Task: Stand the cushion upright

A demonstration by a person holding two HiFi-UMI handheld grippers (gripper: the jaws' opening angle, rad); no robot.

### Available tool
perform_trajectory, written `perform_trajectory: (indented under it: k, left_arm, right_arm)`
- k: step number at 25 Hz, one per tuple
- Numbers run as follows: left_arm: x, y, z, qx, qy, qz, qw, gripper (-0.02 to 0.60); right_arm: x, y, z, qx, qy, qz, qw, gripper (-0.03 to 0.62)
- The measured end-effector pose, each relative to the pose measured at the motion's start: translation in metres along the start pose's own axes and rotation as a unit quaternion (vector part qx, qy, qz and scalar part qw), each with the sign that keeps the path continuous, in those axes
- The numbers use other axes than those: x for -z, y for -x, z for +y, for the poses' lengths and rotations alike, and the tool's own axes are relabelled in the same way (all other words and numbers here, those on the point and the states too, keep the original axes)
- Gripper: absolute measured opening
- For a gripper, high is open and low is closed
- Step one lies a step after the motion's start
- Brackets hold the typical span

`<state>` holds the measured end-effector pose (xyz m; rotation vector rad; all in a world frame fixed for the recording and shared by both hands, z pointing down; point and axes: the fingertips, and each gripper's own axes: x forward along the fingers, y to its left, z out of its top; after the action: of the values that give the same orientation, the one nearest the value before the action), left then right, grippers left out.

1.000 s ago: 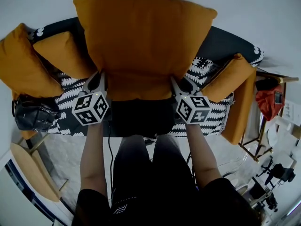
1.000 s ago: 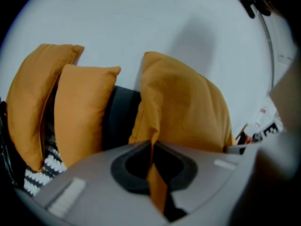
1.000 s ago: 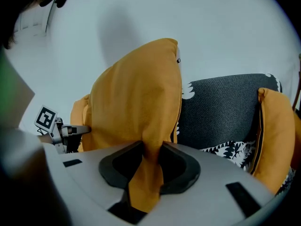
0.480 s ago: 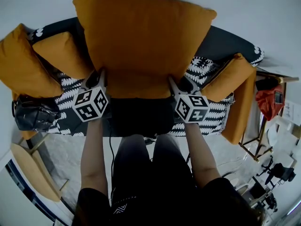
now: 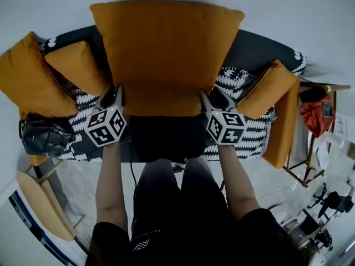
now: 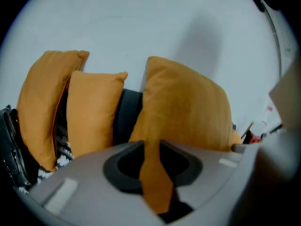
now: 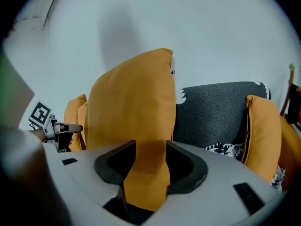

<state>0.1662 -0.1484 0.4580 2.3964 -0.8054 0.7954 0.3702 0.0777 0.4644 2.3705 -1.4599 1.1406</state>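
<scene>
The big orange cushion (image 5: pixel 166 54) stands upright on the sofa, leaning on the dark backrest (image 5: pixel 260 49). My left gripper (image 5: pixel 117 91) is at its lower left corner and my right gripper (image 5: pixel 206 97) at its lower right corner. Both pairs of jaws have just been opening. In the left gripper view a narrow fold of the cushion (image 6: pixel 188 112) still lies between the jaws of the left gripper (image 6: pixel 151 149), with dark gaps on either side. The right gripper (image 7: pixel 150 147) likewise has a wider fold of the cushion (image 7: pixel 131 107) lying loosely between its jaws.
Smaller orange cushions lean at the sofa's left (image 5: pixel 25 73) (image 5: pixel 77 65) and right (image 5: pixel 266 90); another hangs over the right end (image 5: pixel 283 129). A black-and-white patterned throw (image 5: pixel 247 132) covers the seat. A black bag (image 5: pixel 44 137) sits at left, a red item (image 5: pixel 313 115) at right.
The cushion has settled back a little against the backrest, its top edge lower in view. Both grippers stay at its bottom corners, their jaws wider than before.
</scene>
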Motion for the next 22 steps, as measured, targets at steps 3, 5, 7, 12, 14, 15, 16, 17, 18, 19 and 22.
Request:
perform_trajectory:
  k: [3, 5, 7, 12, 14, 15, 16, 17, 18, 19, 22]
  left_arm:
    - [-0.003, 0.010, -0.006, 0.009, 0.002, -0.007, 0.9999, 0.095]
    - [-0.006, 0.017, -0.010, 0.015, 0.003, -0.014, 0.9998, 0.085]
    - [-0.010, 0.026, -0.016, 0.020, 0.002, -0.021, 0.9996, 0.075]
    - [-0.017, 0.045, -0.027, 0.036, 0.004, -0.031, 0.9988, 0.055]
    - [-0.021, 0.054, -0.031, 0.043, 0.002, -0.036, 0.9984, 0.049]
    - [-0.023, 0.059, -0.034, 0.045, 0.001, -0.039, 0.9982, 0.046]
    - [-0.025, 0.063, -0.036, 0.048, -0.001, -0.041, 0.9980, 0.044]
    - [-0.026, 0.067, -0.039, 0.051, -0.002, -0.043, 0.9978, 0.041]
    - [-0.028, 0.071, -0.041, 0.053, -0.004, -0.045, 0.9976, 0.038]
    - [-0.029, 0.074, -0.044, 0.056, -0.005, -0.047, 0.9973, 0.037]
    - [-0.036, 0.085, -0.052, 0.066, -0.008, -0.055, 0.9963, 0.028]
  right_arm:
    - [-0.004, 0.009, 0.003, -0.001, 0.002, -0.007, 1.000, 0.186]
    - [-0.007, 0.016, 0.006, -0.002, 0.003, -0.013, 1.000, 0.172]
    - [-0.010, 0.023, 0.008, -0.002, 0.004, -0.019, 1.000, 0.153]
    - [-0.015, 0.043, 0.017, -0.005, 0.013, -0.027, 1.000, 0.127]
    - [-0.019, 0.051, 0.022, -0.005, 0.014, -0.033, 0.999, 0.114]
    - [-0.021, 0.055, 0.023, -0.006, 0.013, -0.036, 0.999, 0.107]
    - [-0.023, 0.059, 0.025, -0.006, 0.012, -0.040, 0.999, 0.101]
    - [-0.025, 0.063, 0.026, -0.007, 0.011, -0.044, 0.999, 0.095]
    - [-0.028, 0.066, 0.028, -0.008, 0.009, -0.047, 0.999, 0.089]
    - [-0.030, 0.069, 0.029, -0.009, 0.007, -0.051, 0.999, 0.083]
    - [-0.036, 0.078, 0.034, -0.009, 0.006, -0.060, 0.998, 0.067]
